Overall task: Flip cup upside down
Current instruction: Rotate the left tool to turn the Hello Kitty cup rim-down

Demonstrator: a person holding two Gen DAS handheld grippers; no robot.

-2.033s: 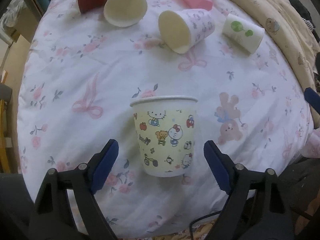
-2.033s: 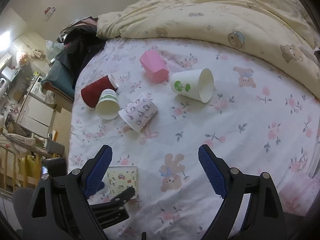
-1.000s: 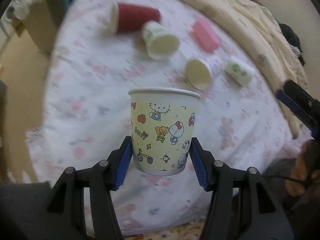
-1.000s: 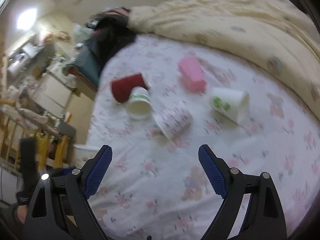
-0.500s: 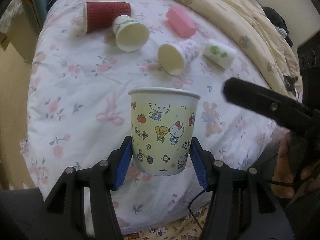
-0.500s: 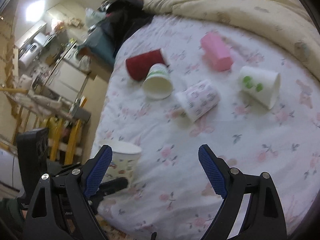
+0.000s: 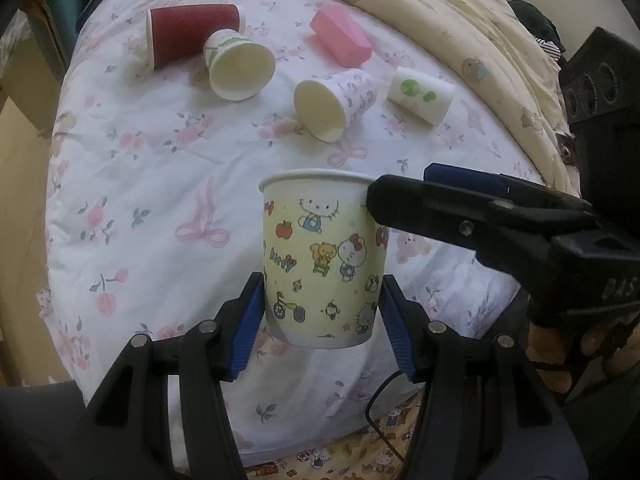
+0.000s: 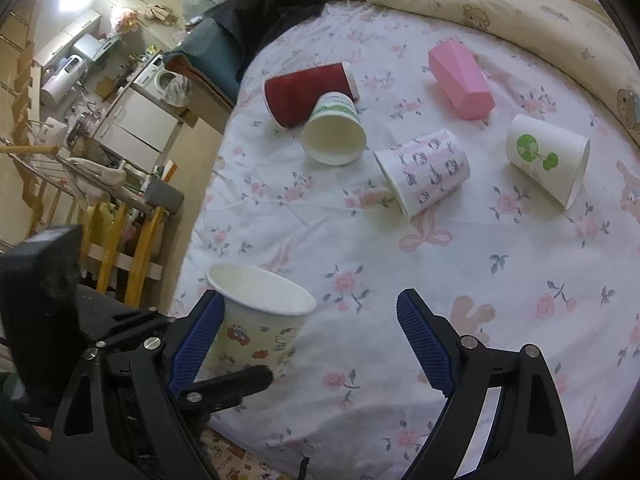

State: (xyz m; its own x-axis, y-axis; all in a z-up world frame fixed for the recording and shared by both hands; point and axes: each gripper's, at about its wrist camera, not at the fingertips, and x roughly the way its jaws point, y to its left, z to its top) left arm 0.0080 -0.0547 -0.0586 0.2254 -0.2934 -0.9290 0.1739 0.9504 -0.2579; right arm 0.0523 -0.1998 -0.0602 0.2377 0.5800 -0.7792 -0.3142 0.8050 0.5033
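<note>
- Left gripper [image 7: 322, 322]: jaws closed on the lower part of the cartoon cup [image 7: 323, 258], held upright above the bedsheet [image 7: 160, 184], mouth up.
- Right gripper [image 8: 310, 346]: jaws wide apart, holding nothing; one blue pad just beside the cup near its rim.
- Farther on the sheet, lying on their sides: red cup [image 7: 188, 32], pink box [image 7: 340, 38].

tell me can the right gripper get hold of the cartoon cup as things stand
Probably yes: the right gripper is open beside the cartoon cup, whose upper half is free; the left gripper clamps only its base.
</note>
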